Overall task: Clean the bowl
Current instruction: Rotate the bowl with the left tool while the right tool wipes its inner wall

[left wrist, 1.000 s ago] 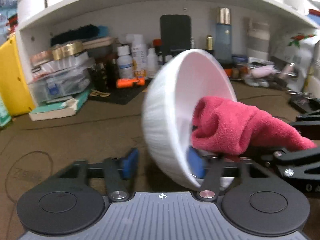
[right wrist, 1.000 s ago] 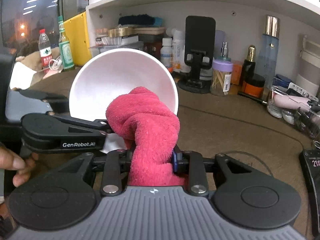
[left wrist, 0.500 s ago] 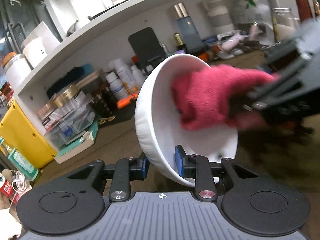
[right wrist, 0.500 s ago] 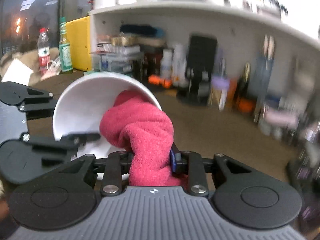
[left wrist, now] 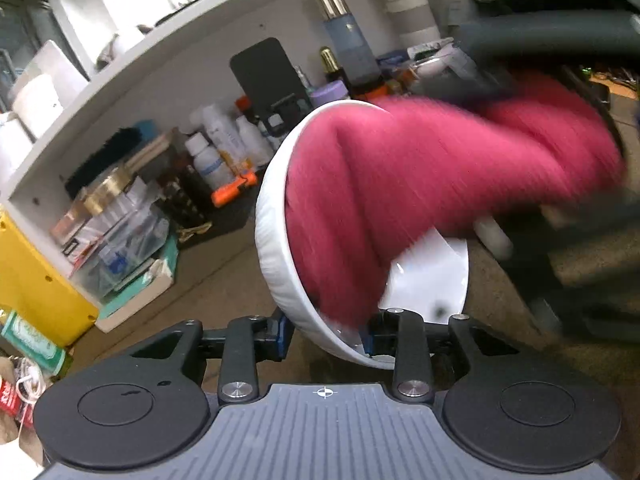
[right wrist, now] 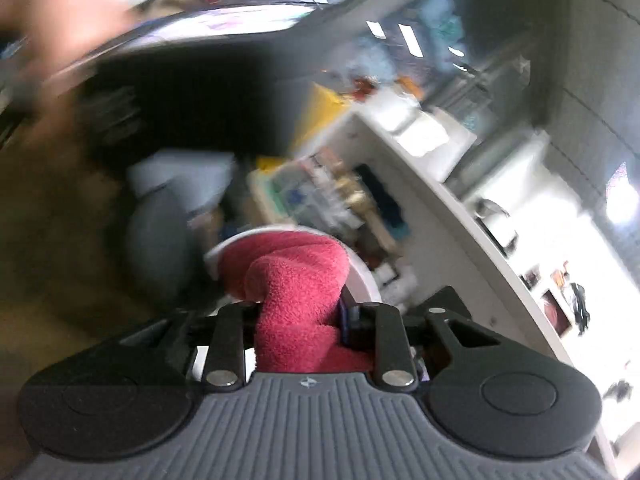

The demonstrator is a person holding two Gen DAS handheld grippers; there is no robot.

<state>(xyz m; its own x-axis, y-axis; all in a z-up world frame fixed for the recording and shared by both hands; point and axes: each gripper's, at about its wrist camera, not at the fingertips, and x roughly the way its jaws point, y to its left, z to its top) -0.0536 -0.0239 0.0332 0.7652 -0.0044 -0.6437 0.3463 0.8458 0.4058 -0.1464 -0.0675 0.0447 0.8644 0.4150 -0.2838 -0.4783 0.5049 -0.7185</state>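
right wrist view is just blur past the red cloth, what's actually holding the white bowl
Observer: The left claw holds the white bowl by its lower rim, one pad outside the wall and one inside, with the bowl tipped up on edge.
Operator: has the cloth got the whole inside covered
Observer: Not quite. The red cloth fills most of the inside, but a bare white patch shows low down by the left claw's inner pad, with a small dark speck on it.
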